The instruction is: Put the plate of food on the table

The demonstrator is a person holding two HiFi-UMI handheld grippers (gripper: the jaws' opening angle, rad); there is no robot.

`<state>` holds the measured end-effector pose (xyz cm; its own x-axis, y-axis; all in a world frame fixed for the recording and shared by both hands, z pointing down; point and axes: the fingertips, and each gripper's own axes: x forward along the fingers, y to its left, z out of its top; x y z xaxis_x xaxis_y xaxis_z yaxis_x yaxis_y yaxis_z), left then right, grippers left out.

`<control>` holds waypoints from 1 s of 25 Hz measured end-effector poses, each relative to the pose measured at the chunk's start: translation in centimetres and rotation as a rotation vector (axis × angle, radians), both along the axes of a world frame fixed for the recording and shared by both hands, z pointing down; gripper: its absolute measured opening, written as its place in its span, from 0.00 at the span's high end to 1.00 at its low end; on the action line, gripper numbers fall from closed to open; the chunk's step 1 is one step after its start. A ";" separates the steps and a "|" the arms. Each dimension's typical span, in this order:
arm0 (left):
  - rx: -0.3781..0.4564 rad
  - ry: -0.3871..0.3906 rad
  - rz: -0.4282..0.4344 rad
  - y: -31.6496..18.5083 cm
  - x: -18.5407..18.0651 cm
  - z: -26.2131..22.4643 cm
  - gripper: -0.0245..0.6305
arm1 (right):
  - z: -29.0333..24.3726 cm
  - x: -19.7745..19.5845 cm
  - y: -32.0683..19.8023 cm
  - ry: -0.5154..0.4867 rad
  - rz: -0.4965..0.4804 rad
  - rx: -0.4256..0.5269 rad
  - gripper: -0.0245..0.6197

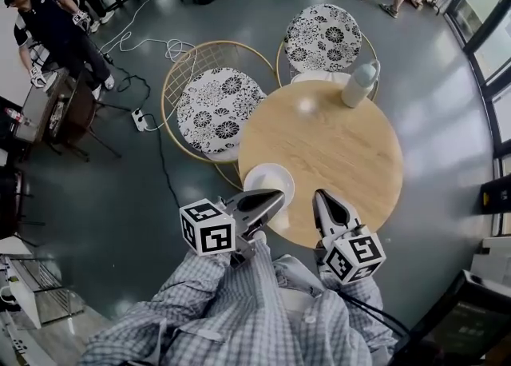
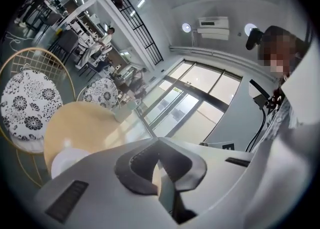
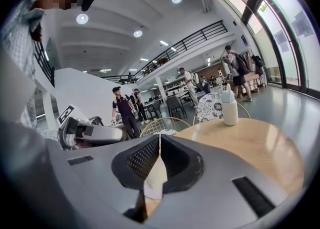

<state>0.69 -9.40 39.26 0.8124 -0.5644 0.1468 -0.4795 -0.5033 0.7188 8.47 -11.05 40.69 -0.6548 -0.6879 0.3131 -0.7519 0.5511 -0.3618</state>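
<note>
Round white plate (image 1: 269, 180) sits by the near left edge of the round pale-wood tabletop (image 1: 343, 149). The left gripper (image 1: 274, 197) hangs at its near rim, the right gripper (image 1: 322, 198) just beside; both have jaws together, empty. A nudge from the left gripper could slide the plate off that edge
</note>
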 end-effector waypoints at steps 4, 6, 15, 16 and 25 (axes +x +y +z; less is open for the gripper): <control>0.056 -0.014 0.012 -0.1 0.4 -1.8 0.95 | -1.7 -0.2 0.1 0.003 -0.027 0.069 0.94; 0.070 -0.013 0.017 0.1 0.6 -2.3 0.95 | -2.4 -0.2 0.3 0.007 -0.041 0.096 0.94; 0.076 -0.004 0.049 0.5 1.8 -2.4 0.95 | -2.9 -0.5 1.1 0.028 -0.073 0.123 0.94; 0.078 -0.005 0.049 0.5 1.8 -2.4 0.95 | -2.8 -0.6 1.2 0.029 -0.076 0.121 0.94; 0.053 0.019 0.058 0.8 2.0 -2.3 0.95 | -2.2 -0.4 1.3 0.012 -0.068 0.083 0.94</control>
